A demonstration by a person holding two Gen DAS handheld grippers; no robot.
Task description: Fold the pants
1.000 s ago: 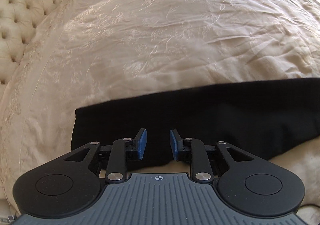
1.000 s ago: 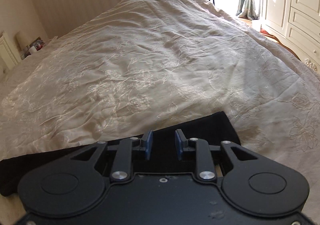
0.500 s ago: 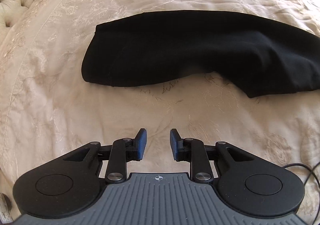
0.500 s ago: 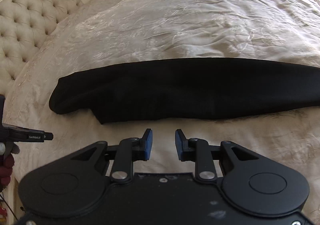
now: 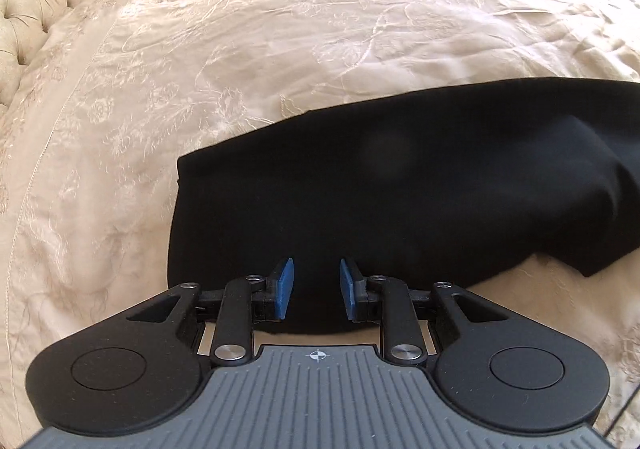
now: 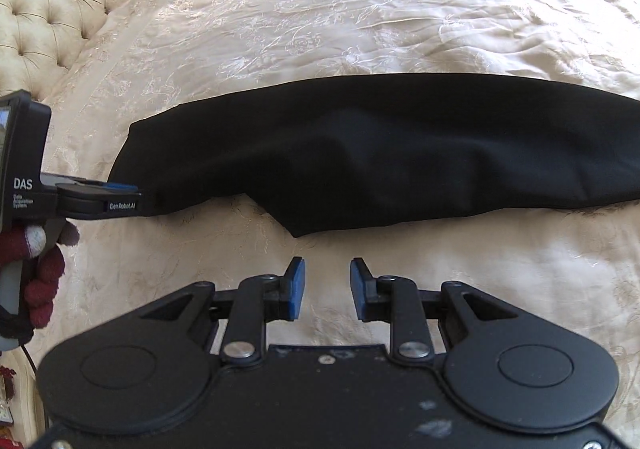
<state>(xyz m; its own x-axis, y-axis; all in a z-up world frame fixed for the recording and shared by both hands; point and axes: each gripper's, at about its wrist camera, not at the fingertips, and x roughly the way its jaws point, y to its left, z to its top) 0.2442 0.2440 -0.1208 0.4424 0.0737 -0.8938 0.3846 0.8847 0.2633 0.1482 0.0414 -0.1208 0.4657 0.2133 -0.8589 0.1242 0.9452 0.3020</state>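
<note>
My left gripper (image 5: 316, 289) has advanced onto the near left end of the pants (image 5: 400, 185), fingers parted, empty. Right gripper (image 6: 328, 289) hangs parted over the bed (image 6: 360, 9). Grasp likely follows.

Left hand-held gripper (image 5: 316, 289) now back over the black pants (image 5: 400, 185), from bedspread before.

Bright daylight enters from the upper right of both frames. The bedspread (image 5: 360, 29) shows sheen highlights; the black pants (image 6: 400, 153) lose detail. Fisheye distortion bends the edges; focus is sharp.
</note>
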